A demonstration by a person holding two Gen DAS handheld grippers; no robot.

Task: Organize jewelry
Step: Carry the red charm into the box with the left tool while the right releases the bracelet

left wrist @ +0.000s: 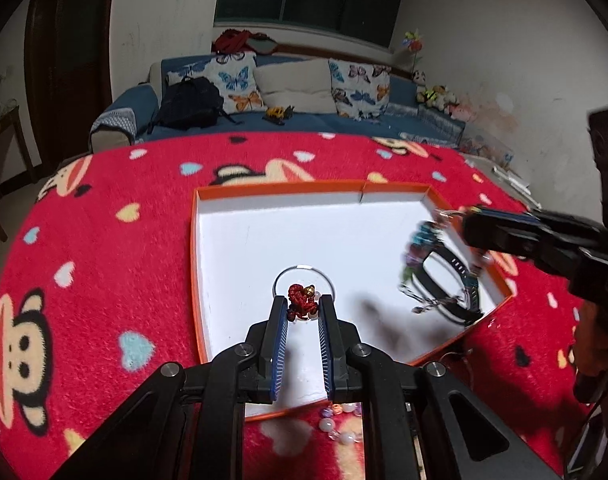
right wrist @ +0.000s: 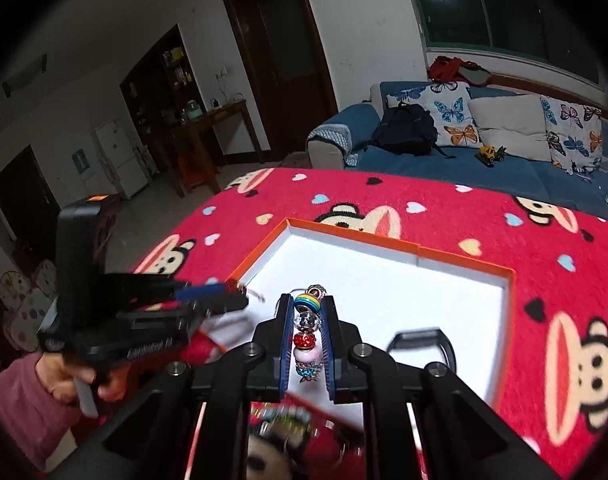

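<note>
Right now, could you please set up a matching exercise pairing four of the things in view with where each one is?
Things:
1. red knotted charm
2. beaded charm bracelet
3. black watch strap
4. loose pale beads

Places:
A. lying inside the orange box
B. between the right hand-held gripper fingers
C. on the red blanket, outside the box
D. between the left hand-held gripper fingers

Pairs: 1-D, 2-B, 3-A, 4-C

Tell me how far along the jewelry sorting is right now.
Partly done. A black watch strap already lies in the orange box. In hand: the left tool grips a red knotted charm with a thin ring over the box floor, and the right tool holds a colourful bead bracelet above the box. Left: loose pale beads on the red blanket outside the box's near edge.
</note>
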